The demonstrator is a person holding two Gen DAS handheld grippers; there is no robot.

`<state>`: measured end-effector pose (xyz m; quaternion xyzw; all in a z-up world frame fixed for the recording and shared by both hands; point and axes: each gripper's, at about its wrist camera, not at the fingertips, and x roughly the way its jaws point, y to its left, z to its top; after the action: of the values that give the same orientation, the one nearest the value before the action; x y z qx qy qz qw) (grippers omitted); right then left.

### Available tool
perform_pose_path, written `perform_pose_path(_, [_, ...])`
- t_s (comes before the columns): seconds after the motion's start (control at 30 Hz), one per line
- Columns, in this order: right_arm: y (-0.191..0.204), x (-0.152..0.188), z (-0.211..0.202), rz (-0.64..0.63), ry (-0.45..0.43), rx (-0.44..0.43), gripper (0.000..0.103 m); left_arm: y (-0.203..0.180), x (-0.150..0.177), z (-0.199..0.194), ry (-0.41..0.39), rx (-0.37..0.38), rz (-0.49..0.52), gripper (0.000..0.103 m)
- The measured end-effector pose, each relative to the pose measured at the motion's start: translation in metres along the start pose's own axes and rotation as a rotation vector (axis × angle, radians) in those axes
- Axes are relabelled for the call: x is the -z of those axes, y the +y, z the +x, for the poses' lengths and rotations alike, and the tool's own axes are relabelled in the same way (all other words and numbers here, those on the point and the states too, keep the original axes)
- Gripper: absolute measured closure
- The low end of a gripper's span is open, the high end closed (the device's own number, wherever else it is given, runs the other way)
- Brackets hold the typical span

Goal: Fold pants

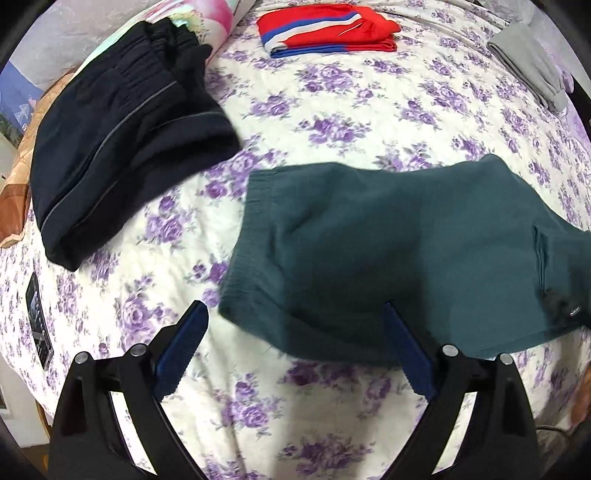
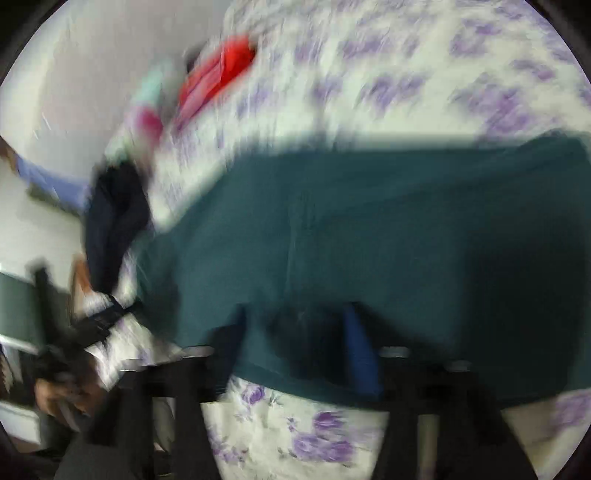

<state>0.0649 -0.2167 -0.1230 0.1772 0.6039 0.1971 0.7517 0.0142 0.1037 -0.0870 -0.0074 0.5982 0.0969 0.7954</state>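
Folded teal pants point(image 1: 388, 251) lie on the floral bedspread point(image 1: 332, 110). My left gripper point(image 1: 295, 332) hovers open over their near left corner. Its right finger point(image 1: 402, 350) overlaps the teal hem, and its left finger point(image 1: 188, 343) is over bare bedspread. Nothing sits between the pads. The right wrist view is blurred by motion. There my right gripper point(image 2: 295, 332) stands with its fingers wide apart at the near hem of the teal pants point(image 2: 369, 229), which fill the space ahead of them. The pads do not press on the cloth.
Folded dark navy pants point(image 1: 122, 147) lie at the left, red striped pants point(image 1: 325, 29) at the far middle, grey pants point(image 1: 528, 62) at the far right. A phone point(image 1: 37, 317) rests near the bed's left edge. A hand point(image 2: 55, 398) shows at the left.
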Motion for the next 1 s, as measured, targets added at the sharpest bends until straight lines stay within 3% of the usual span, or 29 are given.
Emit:
perform_pose_path(0.03, [0.011,0.000,-0.007,-0.049,-0.026,0.005,0.038,0.004,0.003,-0.004,0.000,0.001,-0.005,0.011])
perform_pose_path(0.1, [0.014,-0.003,-0.025,-0.073,-0.025,-0.079,0.041,0.009,0.010,-0.006,-0.004,0.006,-0.025,0.011])
perform_pose_path(0.17, [-0.002,-0.012,-0.063,-0.057,-0.118,-0.071,0.041,0.019,0.016,-0.005,0.009,0.005,-0.046,0.011])
perform_pose_path(0.23, [-0.032,-0.021,-0.095,0.005,-0.216,0.025,0.041,0.025,0.019,-0.001,0.016,0.000,-0.067,0.011])
perform_pose_path(0.3, [-0.071,-0.024,-0.114,0.098,-0.269,0.148,0.053,0.034,0.021,0.002,0.022,-0.010,-0.092,0.011])
perform_pose_path(0.33, [-0.082,-0.026,-0.115,0.110,-0.282,0.204,0.053,0.038,0.021,0.004,0.026,-0.016,-0.103,0.011])
perform_pose_path(0.4, [-0.106,-0.025,-0.104,0.117,-0.257,0.337,0.053,0.044,0.021,0.008,0.037,-0.040,-0.115,0.011])
perform_pose_path(0.43, [-0.121,-0.023,-0.082,0.150,-0.170,0.384,0.053,0.048,0.021,0.011,0.046,-0.051,-0.124,0.011])
perform_pose_path(0.53, [-0.113,-0.019,-0.086,0.146,-0.217,0.368,0.051,0.061,0.018,0.012,0.064,-0.046,-0.169,0.011])
perform_pose_path(0.6, [-0.100,-0.011,-0.099,0.140,-0.263,0.335,0.036,0.071,0.017,0.011,0.065,-0.039,-0.197,0.011])
perform_pose_path(0.7, [-0.088,-0.002,-0.111,0.091,-0.287,0.368,0.029,0.079,0.018,0.014,0.086,0.001,-0.209,0.011])
perform_pose_path(0.8, [-0.084,0.005,-0.116,0.058,-0.274,0.402,0.029,0.075,0.018,0.023,0.120,0.051,-0.206,0.011])
perform_pose_path(0.87, [-0.084,0.012,-0.118,0.062,-0.262,0.390,0.029,0.068,0.016,0.029,0.126,0.063,-0.193,0.022])
perform_pose_path(1.0, [-0.078,0.014,-0.112,0.048,-0.250,0.372,0.029,0.049,0.004,0.041,0.133,0.021,-0.127,0.031])
